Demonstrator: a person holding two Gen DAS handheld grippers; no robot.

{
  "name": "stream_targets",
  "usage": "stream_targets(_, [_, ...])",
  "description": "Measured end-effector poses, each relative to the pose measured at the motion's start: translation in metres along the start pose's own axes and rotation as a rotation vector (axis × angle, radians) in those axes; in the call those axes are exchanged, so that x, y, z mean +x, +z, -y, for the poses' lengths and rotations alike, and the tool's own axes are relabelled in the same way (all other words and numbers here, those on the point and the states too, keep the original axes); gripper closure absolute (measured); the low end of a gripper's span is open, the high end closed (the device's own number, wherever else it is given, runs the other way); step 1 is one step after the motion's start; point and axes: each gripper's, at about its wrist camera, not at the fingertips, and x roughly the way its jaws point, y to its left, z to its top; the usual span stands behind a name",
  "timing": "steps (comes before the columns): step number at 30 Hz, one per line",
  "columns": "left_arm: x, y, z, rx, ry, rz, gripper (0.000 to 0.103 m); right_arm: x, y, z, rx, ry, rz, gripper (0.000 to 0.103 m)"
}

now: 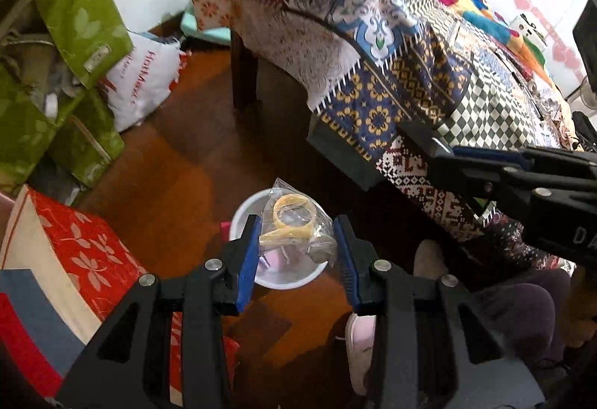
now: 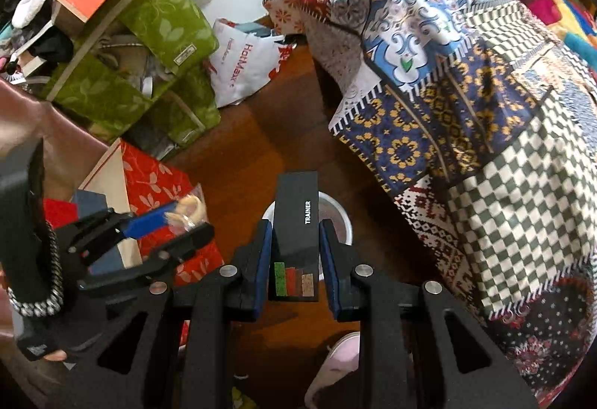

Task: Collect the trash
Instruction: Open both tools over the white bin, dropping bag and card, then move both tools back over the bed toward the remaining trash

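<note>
From the left wrist view, the left hand-held gripper stands partly closed on a clear plastic packet with one yellow ring-shaped item inside, low in the middle of the frame. Just behind it on the wooden floor sits one white bin, its rim showing around the packet (the packet seems to hang right above the opening). At the right edge the right hand-held gripper reaches in from the side, in front of a patchwork cloth draped over a table. Two green bags and one red floral box fill the left side.

From the right wrist view, the right hand-held gripper is clamped on one flat black box lettered "TRAINER", bottom centre, with the white bin's rim peeking out behind it. The left hand-held gripper, with its packet, shows at lower left.

My reading: two pieces of trash are picked up, one per gripper, and both are poised at the bin; the drop itself is left, and no other loose trash can be told apart from the clutter.
</note>
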Motion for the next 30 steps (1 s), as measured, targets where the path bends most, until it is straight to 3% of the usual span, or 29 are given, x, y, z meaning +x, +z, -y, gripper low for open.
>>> stream_targets(2, [0.007,0.003,-0.001,-0.012,-0.015,-0.023,0.060,0.005,0.004,-0.001,-0.008,0.035,-0.017,0.078])
stream_targets(4, [0.012,0.006,-0.001,-0.022,0.011,-0.038,0.053,0.009,0.007,-0.001,-0.012,0.044,-0.034,0.067])
stream_targets(6, [0.014,0.008,-0.001,-0.024,0.033,-0.039,0.052,0.007,0.008,-0.001,-0.021,0.036,-0.019,0.060])
stream_targets(13, [-0.003,0.007,-0.001,-0.026,0.063,0.000,0.052,-0.008,0.006,0.006,-0.026,0.019,0.018,0.059])
stream_targets(22, [-0.054,0.005,0.015,-0.028,0.083,0.111,0.052,-0.058,-0.010,0.010,-0.036,-0.017,0.119,0.059])
stream_targets(30, [-0.126,0.001,0.049,-0.002,0.084,0.293,0.052,-0.127,-0.030,0.014,-0.044,-0.043,0.266,0.059])
